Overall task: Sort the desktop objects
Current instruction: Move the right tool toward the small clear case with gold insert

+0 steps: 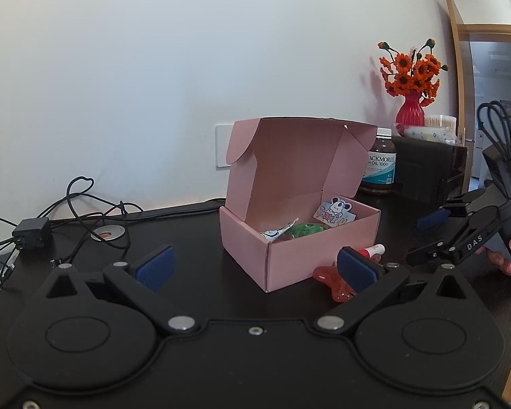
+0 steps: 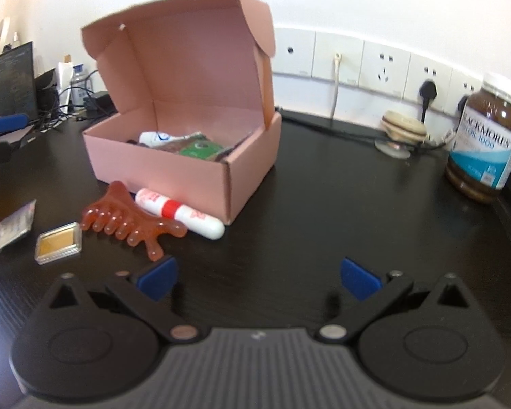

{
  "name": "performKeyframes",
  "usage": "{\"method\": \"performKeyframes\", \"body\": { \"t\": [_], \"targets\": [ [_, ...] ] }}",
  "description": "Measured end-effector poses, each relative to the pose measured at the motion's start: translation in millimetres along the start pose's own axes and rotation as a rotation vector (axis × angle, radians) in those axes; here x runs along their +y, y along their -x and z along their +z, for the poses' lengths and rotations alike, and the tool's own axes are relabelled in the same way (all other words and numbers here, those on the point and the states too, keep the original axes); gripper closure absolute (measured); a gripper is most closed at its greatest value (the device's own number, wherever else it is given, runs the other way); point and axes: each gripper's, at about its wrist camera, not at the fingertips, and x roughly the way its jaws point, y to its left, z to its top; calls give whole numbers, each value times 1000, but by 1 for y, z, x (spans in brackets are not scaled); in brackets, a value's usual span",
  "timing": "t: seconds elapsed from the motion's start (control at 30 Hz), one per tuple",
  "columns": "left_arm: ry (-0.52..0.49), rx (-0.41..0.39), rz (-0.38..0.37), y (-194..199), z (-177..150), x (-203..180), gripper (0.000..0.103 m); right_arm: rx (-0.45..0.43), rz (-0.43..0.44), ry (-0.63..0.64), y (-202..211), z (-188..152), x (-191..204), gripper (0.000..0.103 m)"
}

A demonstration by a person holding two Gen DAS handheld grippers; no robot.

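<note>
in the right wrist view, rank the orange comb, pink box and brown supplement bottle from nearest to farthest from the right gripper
1. orange comb, just ahead of the right gripper, to its left.
2. pink box, behind the comb, centre-left.
3. brown supplement bottle, far right, near the wall.

Both views: even, soft daylight on white wall (image 1: 153, 68), no harsh glare; strong fisheye bending, dark vignette at corners. Left wrist view: sharp, colours cool; flowers (image 1: 414, 68) cast faint pinkish shadow on wall to their left. Right wrist view: warmer, slightly blurred overall, worst at brown bottle (image 2: 487, 139) and socket strip (image 2: 374, 64); pale sheen on dark tabletop (image 2: 323, 204); pink box (image 2: 187, 160) shades tabletop beneath it
</note>
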Motion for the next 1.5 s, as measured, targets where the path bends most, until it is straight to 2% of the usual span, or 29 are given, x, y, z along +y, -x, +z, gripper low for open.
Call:
{"method": "performKeyframes", "body": {
  "t": [0.17, 0.37, 0.5, 0.67, 0.93, 1.5],
  "targets": [
    [28, 11, -1, -2, 0, 5, 0, -41, 14, 31, 17, -4, 6, 1],
    [34, 16, 4, -3, 0, 5, 0, -115, 69, 34, 38, -10, 13, 1],
    [36, 24, 7, -4, 0, 5, 0, -128, 95, 17, 45, -9, 20, 1],
    [38, 27, 5, -4, 0, 6, 0, -120, 117, -6, 48, -7, 30, 1],
    [27, 25, 5, -3, 0, 3, 0, -44, 153, -85, 45, -1, 30, 1],
    [21, 32, 2, -4, 0, 2, 0, 1, 140, -56, 48, -10, 38, 1]
  ]
}}
